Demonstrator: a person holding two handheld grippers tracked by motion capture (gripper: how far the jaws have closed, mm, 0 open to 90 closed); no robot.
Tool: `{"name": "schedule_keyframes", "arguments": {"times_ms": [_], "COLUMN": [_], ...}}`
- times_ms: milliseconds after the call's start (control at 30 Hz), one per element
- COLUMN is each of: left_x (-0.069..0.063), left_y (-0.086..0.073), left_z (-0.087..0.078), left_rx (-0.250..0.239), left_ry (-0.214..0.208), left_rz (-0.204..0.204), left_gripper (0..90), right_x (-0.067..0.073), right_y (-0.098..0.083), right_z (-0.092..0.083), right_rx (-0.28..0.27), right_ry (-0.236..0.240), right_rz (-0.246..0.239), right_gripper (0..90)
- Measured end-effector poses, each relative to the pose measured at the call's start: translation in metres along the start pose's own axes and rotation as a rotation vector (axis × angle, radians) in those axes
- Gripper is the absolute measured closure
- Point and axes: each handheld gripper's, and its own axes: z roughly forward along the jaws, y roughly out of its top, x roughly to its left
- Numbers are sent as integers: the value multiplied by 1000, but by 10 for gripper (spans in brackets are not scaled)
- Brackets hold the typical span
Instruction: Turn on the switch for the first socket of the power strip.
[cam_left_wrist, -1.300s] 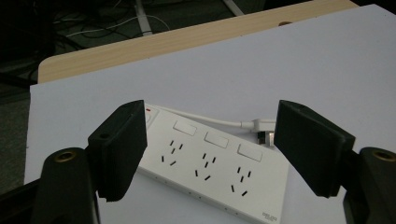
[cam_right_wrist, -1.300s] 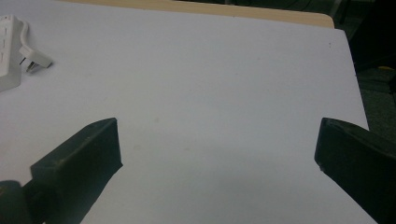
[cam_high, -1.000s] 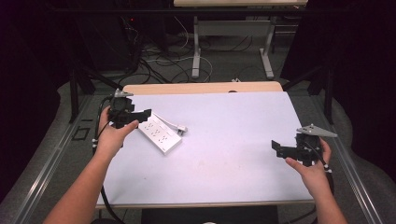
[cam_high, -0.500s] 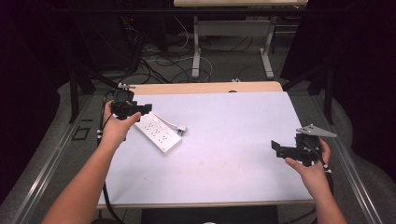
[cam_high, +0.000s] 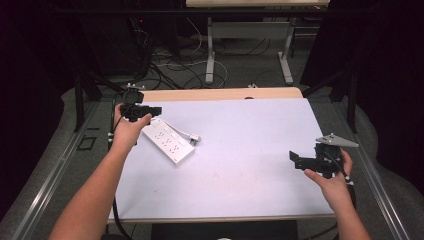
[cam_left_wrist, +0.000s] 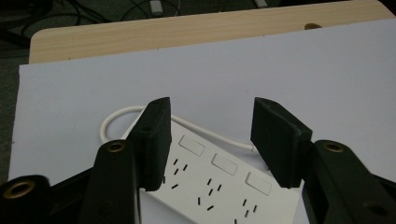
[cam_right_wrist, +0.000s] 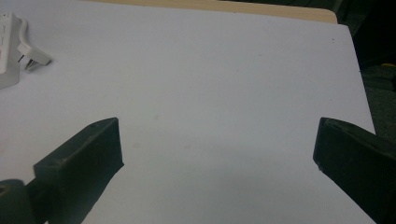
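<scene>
the near end of the white power strip (cam_left_wrist: 210, 182) is cut off by the bottom edge of the left gripper view, and part of its face sits behind the left gripper's (cam_left_wrist: 210, 140) black jaws; three switches and rows of socket slots can be made out between them. its thin white cable (cam_left_wrist: 116, 122) loops out behind the strip on the far side. in the right gripper view only a sliver of the strip shows at the left edge, with its white plug (cam_right_wrist: 32, 56) lying just beside it, prongs visible. the high view places the strip at an angle on the left part of the white table surface (cam_high: 250, 145), near the left gripper (cam_high: 145, 111), which hangs above the strip's far end with jaws spread apart and nothing between them. the right gripper (cam_high: 300, 160) is held well apart near the table's right edge, jaws wide, gripping nothing. no containers are on the table.
</scene>
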Motion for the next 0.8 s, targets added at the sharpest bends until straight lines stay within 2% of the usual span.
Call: {"name": "schedule_keyframes", "arguments": {"times_ms": [233,300,433,467,500,533,667,700,733,800], "left_x": [5,7,9,10,10,11,13,14,14,14], "left_y": [5,6,7,8,8,9,10,10,10,10], "left_z": [8,10,16,16,18,18,23,23,26,29], "left_rx": [1,16,6,22,3,12,3,17,0,-3], "left_ry": [-10,-14,-3,-7,-1,1,-7,-15,-11,-15], "left_rz": [-41,-41,-66,-64,-79,-75,-108,-106,-117,-129], "left_gripper": [532,538,552,565,565,573,617,621,621,623], "right_x": [0,0,0,0,0,0,0,0,0,-1], "right_y": [0,0,0,0,0,0,0,0,0,0], "right_z": [0,-1,-1,-1,-1,0,0,0,0,0], "right_rx": [1,3,-5,-5,-5,-5,-7,-7,-3,-6], "right_ry": [-1,1,-1,-2,-2,-3,-2,-2,2,8], "right_rz": [-4,-8,-8,-7,-7,-7,-6,-5,-7,-12], "right_gripper": [12,12,14,14,14,14,15,14,14,14]}}
